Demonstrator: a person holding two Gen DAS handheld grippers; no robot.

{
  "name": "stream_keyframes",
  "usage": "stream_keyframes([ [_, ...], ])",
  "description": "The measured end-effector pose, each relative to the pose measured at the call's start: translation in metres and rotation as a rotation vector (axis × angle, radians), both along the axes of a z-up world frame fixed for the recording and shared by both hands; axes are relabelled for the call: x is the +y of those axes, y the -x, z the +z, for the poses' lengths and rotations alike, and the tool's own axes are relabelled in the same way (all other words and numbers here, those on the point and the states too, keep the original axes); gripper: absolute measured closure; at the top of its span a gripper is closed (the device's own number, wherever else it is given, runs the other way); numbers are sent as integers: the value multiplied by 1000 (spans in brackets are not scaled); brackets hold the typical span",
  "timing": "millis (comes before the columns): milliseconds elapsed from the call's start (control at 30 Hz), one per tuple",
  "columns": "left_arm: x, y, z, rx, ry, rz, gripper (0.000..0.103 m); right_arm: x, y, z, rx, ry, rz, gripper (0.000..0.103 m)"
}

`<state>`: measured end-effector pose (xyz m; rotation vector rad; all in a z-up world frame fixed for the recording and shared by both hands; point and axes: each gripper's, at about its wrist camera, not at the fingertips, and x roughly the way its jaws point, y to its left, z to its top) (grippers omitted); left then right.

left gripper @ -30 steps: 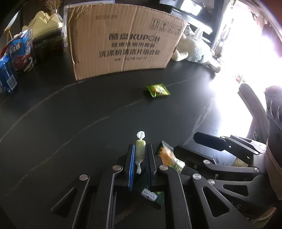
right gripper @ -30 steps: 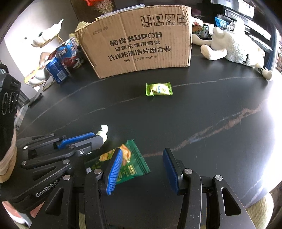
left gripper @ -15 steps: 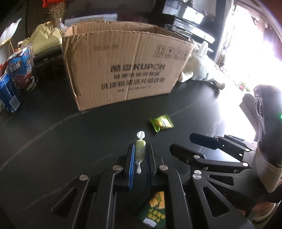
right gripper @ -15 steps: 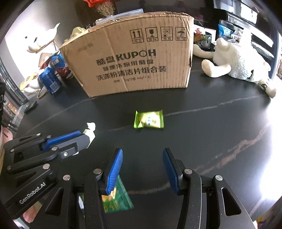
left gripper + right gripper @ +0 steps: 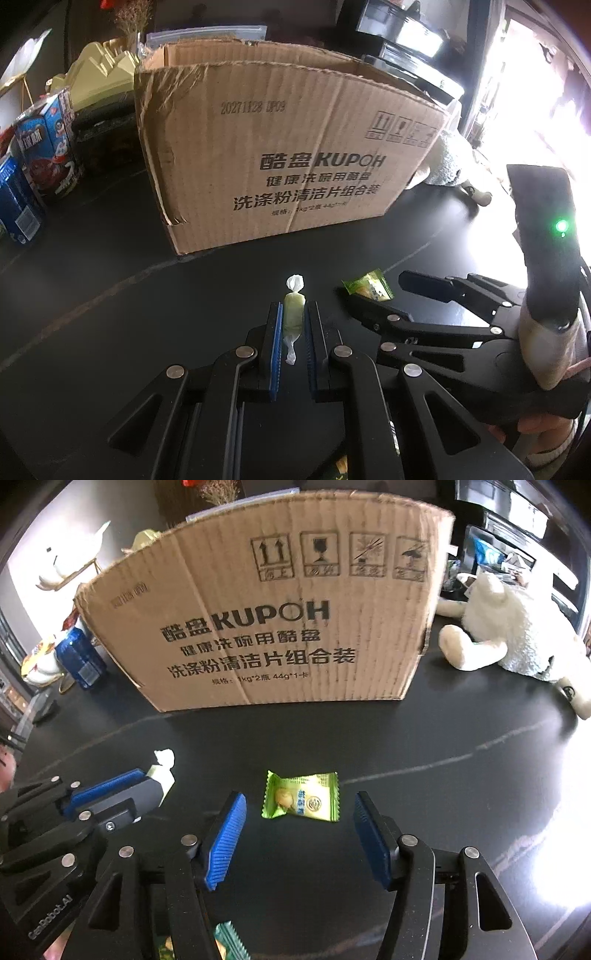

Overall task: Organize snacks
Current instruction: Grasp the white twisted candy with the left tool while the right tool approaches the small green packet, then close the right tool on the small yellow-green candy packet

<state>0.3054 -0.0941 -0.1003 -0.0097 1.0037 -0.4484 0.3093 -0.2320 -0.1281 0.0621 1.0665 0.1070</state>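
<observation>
My left gripper (image 5: 293,321) is shut on a pale green twist-wrapped candy (image 5: 293,310) and holds it above the black table, in front of the open cardboard box (image 5: 280,158). The candy also shows in the right wrist view (image 5: 162,770). My right gripper (image 5: 299,812) is open and empty, its blue pads on either side of a light green snack packet (image 5: 301,800) lying flat on the table. That packet shows in the left wrist view (image 5: 367,287) to the right of the candy. A dark green snack packet (image 5: 227,941) lies under the right gripper, mostly hidden.
The box (image 5: 266,620) stands straight ahead, its top open. Blue snack cartons (image 5: 40,155) stand to its left. A white plush toy (image 5: 513,635) lies to its right. The black table (image 5: 443,746) runs on to the right into bright glare.
Both grippers have moved forward toward the box. The light green packet now lies between the right gripper's open pads. The dark green packet has dropped behind, under the grippers.
</observation>
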Motion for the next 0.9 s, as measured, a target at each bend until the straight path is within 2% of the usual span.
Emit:
stream_keyframes([
  [367,3,-9,-18,24,16,4,90,2,-15,-15,13,39,-23,42],
  [567,5,-10,-23,34,19,16,90,7,-14,-18,-9,86,-33,43],
  [633,5,-11,-23,34,19,19,90,8,-12,-18,-13,102,-45,50],
  [667,6,-11,-25,36,20,21,90,9,-10,-19,-17,106,-49,59],
  [733,4,-10,-25,37,21,21,90,6,-10,-18,-14,94,-60,60],
  [800,4,-7,-22,33,18,25,90,4,-10,-16,-18,96,-68,69],
  [900,5,-4,-16,26,23,31,90,-2,-9,-14,-11,58,-76,69],
])
